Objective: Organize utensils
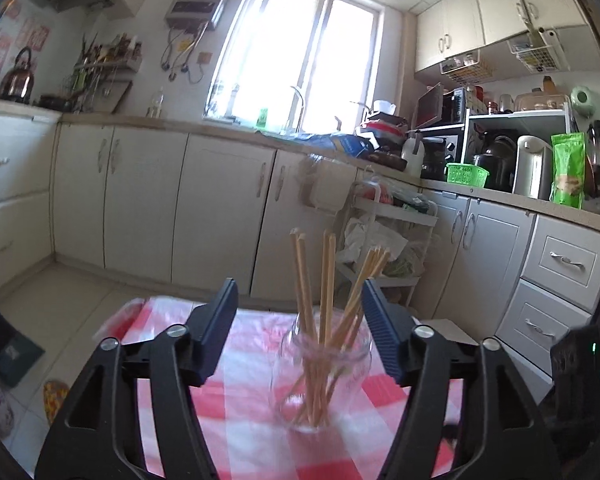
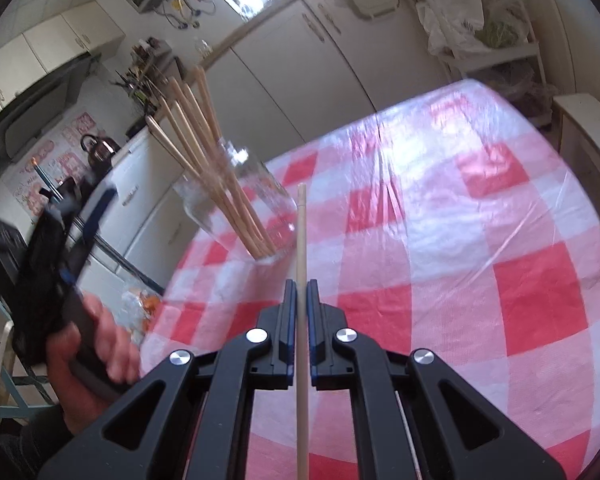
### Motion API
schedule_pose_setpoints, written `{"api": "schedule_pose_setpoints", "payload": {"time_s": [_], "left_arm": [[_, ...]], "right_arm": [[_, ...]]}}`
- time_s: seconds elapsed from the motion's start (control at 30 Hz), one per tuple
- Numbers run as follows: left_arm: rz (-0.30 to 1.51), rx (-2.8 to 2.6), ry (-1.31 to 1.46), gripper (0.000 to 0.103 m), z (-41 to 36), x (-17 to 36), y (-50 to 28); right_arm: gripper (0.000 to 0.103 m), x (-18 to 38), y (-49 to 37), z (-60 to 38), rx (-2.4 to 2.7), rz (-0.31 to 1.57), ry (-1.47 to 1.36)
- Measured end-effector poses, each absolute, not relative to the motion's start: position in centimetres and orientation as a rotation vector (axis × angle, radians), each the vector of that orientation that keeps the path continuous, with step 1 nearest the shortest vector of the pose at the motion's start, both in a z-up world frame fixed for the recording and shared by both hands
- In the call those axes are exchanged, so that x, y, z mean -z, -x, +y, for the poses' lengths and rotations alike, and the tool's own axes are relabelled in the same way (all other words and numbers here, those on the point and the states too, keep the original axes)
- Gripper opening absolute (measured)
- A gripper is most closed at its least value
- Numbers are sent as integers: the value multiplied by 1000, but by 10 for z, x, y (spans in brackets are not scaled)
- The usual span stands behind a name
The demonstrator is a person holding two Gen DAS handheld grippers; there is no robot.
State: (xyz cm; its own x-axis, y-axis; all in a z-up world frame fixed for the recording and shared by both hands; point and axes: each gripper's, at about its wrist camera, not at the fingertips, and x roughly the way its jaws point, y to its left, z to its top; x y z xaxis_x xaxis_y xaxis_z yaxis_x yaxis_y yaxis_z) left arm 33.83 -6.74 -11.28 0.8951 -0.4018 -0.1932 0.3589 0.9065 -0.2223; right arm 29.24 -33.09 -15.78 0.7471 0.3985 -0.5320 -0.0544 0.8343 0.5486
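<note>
A clear glass jar (image 1: pixel 320 384) stands on the red-and-white checked tablecloth (image 1: pixel 240 412) with several wooden chopsticks (image 1: pixel 328 280) fanned out of its mouth. My left gripper (image 1: pixel 300 292) is open, its blue pads on either side of the chopsticks and just short of the jar, touching nothing. In the right wrist view the same jar (image 2: pixel 256 196) sits left of centre with its chopsticks (image 2: pixel 192 128) leaning left. My right gripper (image 2: pixel 301 292) is shut on a single wooden chopstick (image 2: pixel 301 236) that runs straight ahead, its tip beside the jar. The left gripper (image 2: pixel 72 216) shows at the left, held in a hand (image 2: pixel 96 340).
The table's edges (image 2: pixel 572 148) fall away to a tiled kitchen floor (image 1: pixel 52 300). White cabinets (image 1: pixel 220 200) line the far wall, with a white rack (image 1: pixel 384 248) of bags in the corner. A dark device (image 1: pixel 576 364) sits at the right table edge.
</note>
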Motion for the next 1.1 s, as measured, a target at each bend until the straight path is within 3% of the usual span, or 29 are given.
{"api": "schedule_pose_setpoints", "payload": {"time_s": [0.13, 0.47, 0.77, 1.1], "left_arm": [[312, 377, 227, 73, -50, 137, -321], [336, 394, 377, 75, -22, 154, -320], [355, 422, 485, 77, -15, 167, -329], [382, 432, 540, 79, -8, 175, -338]], "right_arm": [[6, 122, -288, -327, -260, 546, -522], [6, 18, -343, -262, -321, 141, -357], [6, 30, -419, -241, -279, 83, -271], [6, 70, -416, -242, -248, 108, -206]]}}
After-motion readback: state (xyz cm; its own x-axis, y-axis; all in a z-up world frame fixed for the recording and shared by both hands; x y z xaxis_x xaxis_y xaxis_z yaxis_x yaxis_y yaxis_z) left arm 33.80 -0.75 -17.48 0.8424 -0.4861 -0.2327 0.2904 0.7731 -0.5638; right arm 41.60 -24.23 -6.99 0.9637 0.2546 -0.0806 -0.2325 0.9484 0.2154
